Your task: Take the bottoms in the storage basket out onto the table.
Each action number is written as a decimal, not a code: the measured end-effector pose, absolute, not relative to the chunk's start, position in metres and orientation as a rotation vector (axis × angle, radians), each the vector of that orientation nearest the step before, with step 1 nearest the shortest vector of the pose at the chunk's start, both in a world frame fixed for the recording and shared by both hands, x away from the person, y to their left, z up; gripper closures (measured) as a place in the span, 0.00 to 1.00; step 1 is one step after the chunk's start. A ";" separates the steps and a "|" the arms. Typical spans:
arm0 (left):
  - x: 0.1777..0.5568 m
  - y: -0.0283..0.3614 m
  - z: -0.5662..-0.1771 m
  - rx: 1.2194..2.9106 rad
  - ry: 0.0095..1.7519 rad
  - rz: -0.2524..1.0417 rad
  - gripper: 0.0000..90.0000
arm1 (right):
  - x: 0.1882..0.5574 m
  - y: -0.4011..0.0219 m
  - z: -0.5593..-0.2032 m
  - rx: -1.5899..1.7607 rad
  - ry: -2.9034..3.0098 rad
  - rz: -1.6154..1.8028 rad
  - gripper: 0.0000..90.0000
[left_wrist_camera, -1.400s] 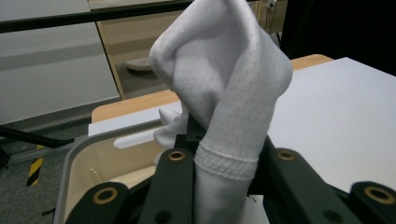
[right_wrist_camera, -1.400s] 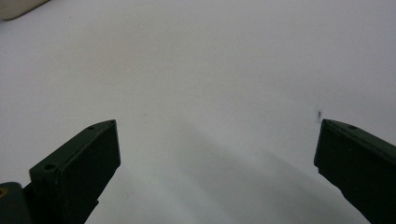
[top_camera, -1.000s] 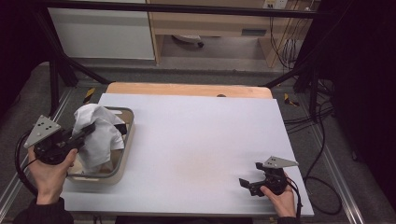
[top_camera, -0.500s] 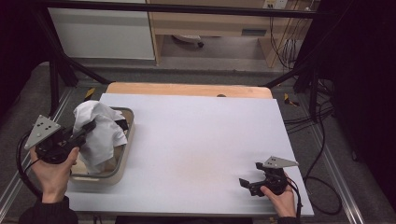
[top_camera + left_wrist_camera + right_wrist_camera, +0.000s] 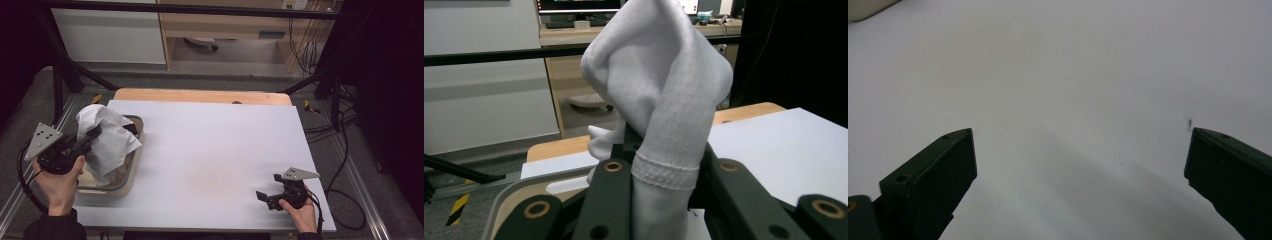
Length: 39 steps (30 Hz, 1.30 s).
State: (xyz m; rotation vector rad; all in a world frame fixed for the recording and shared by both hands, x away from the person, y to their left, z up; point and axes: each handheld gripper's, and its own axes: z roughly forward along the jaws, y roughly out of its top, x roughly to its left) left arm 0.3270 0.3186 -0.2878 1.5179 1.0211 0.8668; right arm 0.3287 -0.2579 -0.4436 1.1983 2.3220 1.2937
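A white sock-like cloth (image 5: 107, 137) hangs over a beige tray (image 5: 131, 172) at the table's left edge. My left gripper (image 5: 92, 134) is shut on the cloth and holds it lifted above the tray. In the left gripper view the cloth (image 5: 664, 100) stands bunched between the black jaws, its ribbed cuff pinched low down. My right gripper (image 5: 263, 197) rests near the table's front right corner, its jaws open and pointing left. The right gripper view has the right gripper (image 5: 1080, 165) wide open over bare white table, nothing between its fingers.
The white table top (image 5: 215, 150) stretches between the two hands. A wooden strip (image 5: 200, 95) runs along its far edge. Black frame bars and cables stand at both sides. A corner of the tray (image 5: 868, 7) shows far off in the right gripper view.
The left gripper and the cloth have shifted very slightly; the right gripper has kept still.
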 end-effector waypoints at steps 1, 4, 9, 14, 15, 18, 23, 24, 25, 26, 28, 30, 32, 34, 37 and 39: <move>0.327 0.318 -0.287 1.515 1.019 0.867 0.86 | 0.329 -0.258 -0.444 1.199 2.323 1.293 0.01; 0.328 0.316 -0.286 1.509 1.013 0.869 0.86 | 0.329 -0.258 -0.444 1.201 2.325 1.292 0.01; 0.330 0.313 -0.285 1.497 1.008 0.867 0.86 | 0.329 -0.258 -0.444 1.201 2.324 1.294 0.01; 0.331 0.310 -0.281 1.488 0.994 0.871 0.86 | 0.329 -0.258 -0.444 1.201 2.322 1.294 0.01; 0.331 0.309 -0.280 1.482 0.990 0.868 0.86 | 0.329 -0.258 -0.444 1.201 2.322 1.294 0.01; 0.332 0.308 -0.279 1.477 0.987 0.868 0.86 | 0.329 -0.258 -0.444 1.203 2.323 1.293 0.01; 0.333 0.305 -0.278 1.472 0.980 0.869 0.86 | 0.329 -0.258 -0.444 1.201 2.324 1.290 0.01; 0.333 0.305 -0.277 1.472 0.977 0.870 0.86 | 0.329 -0.258 -0.444 1.201 2.324 1.290 0.01; 0.333 0.304 -0.276 1.473 0.972 0.874 0.86 | 0.329 -0.258 -0.444 1.202 2.324 1.290 0.01; 0.333 0.303 -0.275 1.475 0.967 0.875 0.86 | 0.329 -0.258 -0.444 1.202 2.324 1.290 0.01; 0.334 0.301 -0.272 1.476 0.959 0.877 0.87 | 0.329 -0.258 -0.444 1.201 2.324 1.290 0.01; 0.334 0.299 -0.270 1.475 0.951 0.881 0.87 | 0.329 -0.258 -0.444 1.200 2.324 1.293 0.01; 0.334 0.297 -0.269 1.470 0.945 0.882 0.87 | 0.329 -0.258 -0.444 1.200 2.324 1.292 0.01; 0.333 0.295 -0.267 1.463 0.937 0.886 0.87 | 0.329 -0.258 -0.444 1.202 2.323 1.293 0.01; 0.333 0.291 -0.265 1.457 0.926 0.891 0.87 | 0.329 -0.258 -0.444 1.200 2.324 1.292 0.01; 0.334 0.289 -0.263 1.454 0.920 0.892 0.87 | 0.329 -0.258 -0.443 1.198 2.324 1.291 0.01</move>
